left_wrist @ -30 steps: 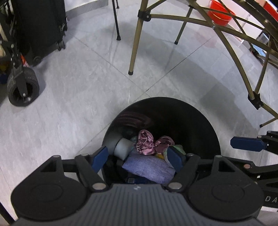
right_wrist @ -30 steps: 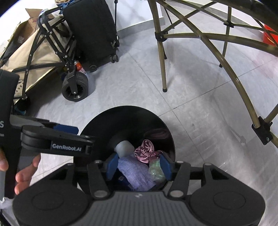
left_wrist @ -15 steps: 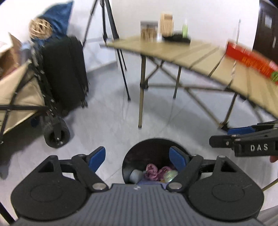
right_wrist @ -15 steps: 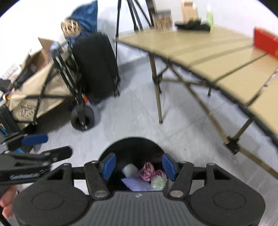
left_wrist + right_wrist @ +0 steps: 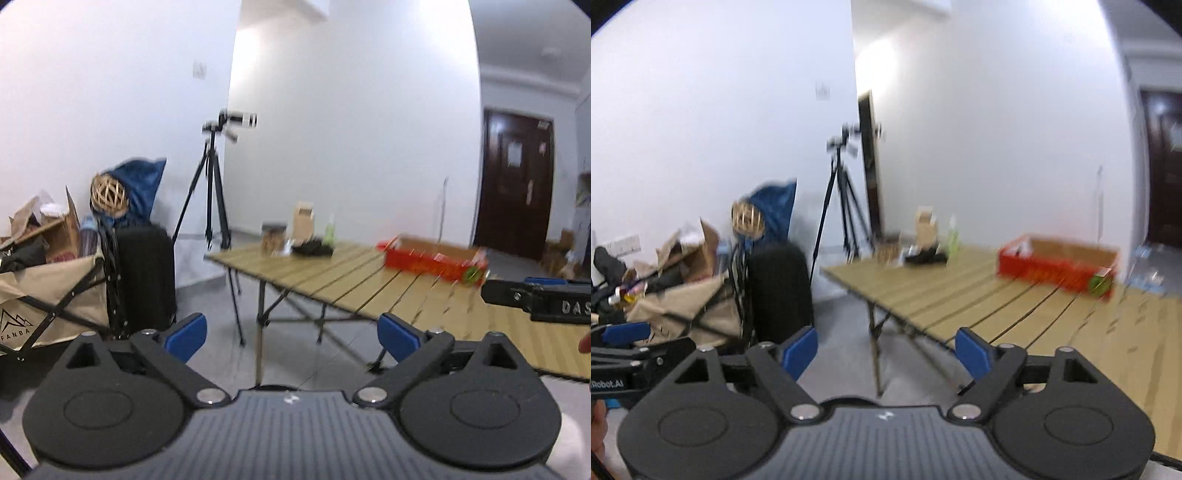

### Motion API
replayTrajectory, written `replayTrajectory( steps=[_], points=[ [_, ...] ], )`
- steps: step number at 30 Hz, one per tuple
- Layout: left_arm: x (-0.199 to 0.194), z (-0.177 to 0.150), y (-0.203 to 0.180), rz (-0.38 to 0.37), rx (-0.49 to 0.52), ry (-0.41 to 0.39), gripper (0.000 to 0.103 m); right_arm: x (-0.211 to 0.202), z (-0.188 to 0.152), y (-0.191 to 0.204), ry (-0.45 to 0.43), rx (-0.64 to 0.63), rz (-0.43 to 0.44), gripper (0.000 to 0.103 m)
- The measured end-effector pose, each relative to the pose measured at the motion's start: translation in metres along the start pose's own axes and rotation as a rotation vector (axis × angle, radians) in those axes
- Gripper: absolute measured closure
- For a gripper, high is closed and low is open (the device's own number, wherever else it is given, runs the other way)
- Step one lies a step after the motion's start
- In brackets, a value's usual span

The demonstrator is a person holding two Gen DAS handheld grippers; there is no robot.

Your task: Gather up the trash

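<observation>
Each camera sits just behind its own hand-held gripper and looks out nearly level across the room, the left hand-held gripper (image 5: 291, 338) and the right hand-held gripper (image 5: 886, 350) filling the lower frame close up. Both face the slatted surface (image 5: 332, 273) from its near corner, the right view from slightly nearer. Shared: the tripod (image 5: 216, 192), black suitcase (image 5: 147, 273), red box (image 5: 432, 258) and white wall; each view catches the other device at its edge.

A sliver of the black trash bin's rim (image 5: 273, 387) shows just above the gripper body in the left wrist view, on the grey floor beside the near table leg; its inside is hidden. On the slatted table top, a red cardboard tray (image 5: 432, 260) lies flat with its top open, toward the right. A small blurred cluster (image 5: 303, 236), including a brown box and a green bottle, stands at the far end.
</observation>
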State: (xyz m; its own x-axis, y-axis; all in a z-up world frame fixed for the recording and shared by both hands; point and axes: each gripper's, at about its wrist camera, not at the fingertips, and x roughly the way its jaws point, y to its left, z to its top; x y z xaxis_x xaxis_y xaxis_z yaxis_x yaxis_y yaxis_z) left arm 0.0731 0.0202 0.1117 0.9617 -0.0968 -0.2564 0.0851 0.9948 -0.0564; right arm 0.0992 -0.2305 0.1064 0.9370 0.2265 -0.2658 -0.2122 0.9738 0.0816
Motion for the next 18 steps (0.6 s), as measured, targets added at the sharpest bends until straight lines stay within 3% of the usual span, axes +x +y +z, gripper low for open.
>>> replayTrajectory(
  steps=[3, 6, 10, 18],
  points=[
    [-0.052, -0.006, -0.007, -0.001, 0.006, -0.094, 0.000, -0.063, -0.010, 0.010, -0.090, -0.022, -0.030, 0.018],
    [-0.084, -0.017, -0.015, 0.006, 0.060, -0.124, 0.000, -0.104, -0.022, 0.023, -0.117, -0.051, -0.059, 0.017],
    [-0.116, -0.034, -0.018, 0.030, 0.064, -0.125, 0.000, -0.148, -0.045, 0.043, -0.121, -0.089, -0.074, 0.008],
    [-0.154, -0.051, -0.011, 0.059, 0.075, -0.136, 0.000, -0.200, -0.090, 0.059, -0.109, -0.069, -0.092, 0.008]
  ],
)
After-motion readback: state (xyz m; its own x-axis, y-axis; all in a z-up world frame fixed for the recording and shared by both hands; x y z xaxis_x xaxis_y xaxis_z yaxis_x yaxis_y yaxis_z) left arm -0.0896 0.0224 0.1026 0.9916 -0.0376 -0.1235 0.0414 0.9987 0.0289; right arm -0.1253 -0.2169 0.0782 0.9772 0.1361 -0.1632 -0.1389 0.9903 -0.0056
